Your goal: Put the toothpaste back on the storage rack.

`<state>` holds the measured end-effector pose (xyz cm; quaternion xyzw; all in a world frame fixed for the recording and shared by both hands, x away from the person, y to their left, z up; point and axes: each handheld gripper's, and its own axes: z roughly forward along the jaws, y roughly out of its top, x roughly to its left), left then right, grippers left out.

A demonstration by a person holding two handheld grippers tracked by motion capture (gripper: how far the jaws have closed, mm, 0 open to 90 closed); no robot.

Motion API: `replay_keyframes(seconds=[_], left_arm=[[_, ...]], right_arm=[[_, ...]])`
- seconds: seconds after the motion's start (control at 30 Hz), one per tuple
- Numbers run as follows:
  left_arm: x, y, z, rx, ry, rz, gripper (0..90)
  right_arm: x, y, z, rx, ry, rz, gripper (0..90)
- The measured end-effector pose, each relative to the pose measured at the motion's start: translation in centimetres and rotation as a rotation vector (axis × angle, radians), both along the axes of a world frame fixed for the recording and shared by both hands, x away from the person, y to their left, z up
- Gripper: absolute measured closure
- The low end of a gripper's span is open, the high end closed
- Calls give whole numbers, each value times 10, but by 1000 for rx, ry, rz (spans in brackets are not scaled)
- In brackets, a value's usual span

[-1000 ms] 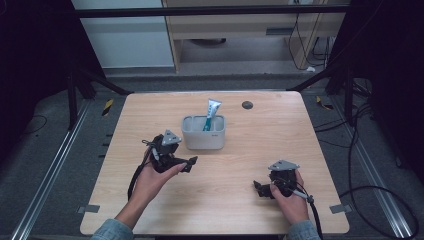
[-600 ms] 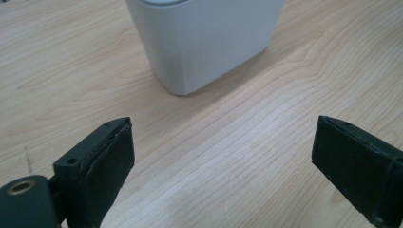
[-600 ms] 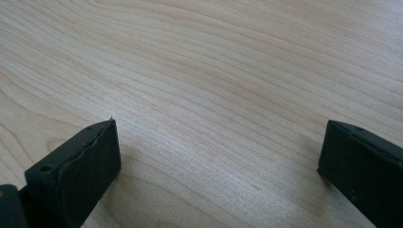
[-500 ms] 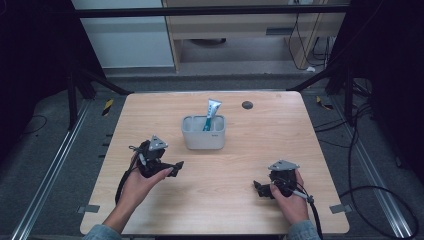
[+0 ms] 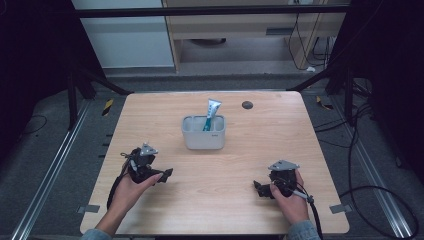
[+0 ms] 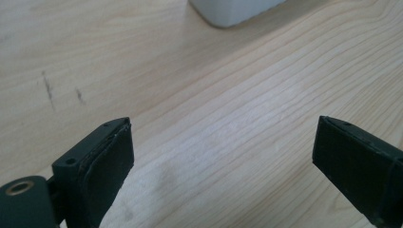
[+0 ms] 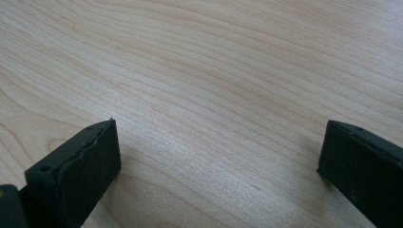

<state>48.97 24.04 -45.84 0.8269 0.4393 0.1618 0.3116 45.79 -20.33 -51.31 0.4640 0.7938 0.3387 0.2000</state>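
Where grippers rest, pale wood table [image 5: 215, 170], perhaps grey floor [image 5: 45, 150]

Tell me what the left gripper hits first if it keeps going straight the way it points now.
Probably the white container: in its own view the left gripper, jaws open and empty, points over bare table toward the container's lower corner. It might slide just past; depth is unclear.

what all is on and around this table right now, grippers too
square white plastic cup: 1, white, centre of table
teal and white toothpaste tube: 1, standing tilted in the cup
small dark round disc: 1, dark grey, on the table's far edge, right of cup
light wooden table: 1, pale wood
left gripper: 1, black, open, near left, holding nothing
right gripper: 1, black, open, near right, holding nothing
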Motion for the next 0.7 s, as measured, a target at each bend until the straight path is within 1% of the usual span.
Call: replay_keyframes(seconds=[0.07, 0.17, 0.2, 0.3, 0.4, 0.6, 0.67, 0.7], left_arm=[[1, 8, -7, 7, 14, 21, 61], [1, 13, -12, 11, 21, 34, 60], [2, 18, -16, 12, 29, 46, 59], [3, 24, -22, 23, 39, 69, 53], [4, 31, -27, 17, 49, 92, 43], [5, 41, -35, 15, 62, 110, 42], [6, 42, -36, 16, 61, 111, 36], [6, 44, -37, 17, 49, 116, 35]], right_arm=[[0, 0, 0, 0, 0, 0, 4], [0, 0, 0, 0, 0, 0, 4], [0, 0, 0, 1, 0, 0, 4], [0, 0, 0, 0, 0, 0, 4], [0, 0, 0, 0, 0, 0, 4], [0, 0, 0, 1, 0, 0, 4], [0, 0, 0, 0, 0, 0, 4], [0, 0, 0, 0, 0, 0, 4]])
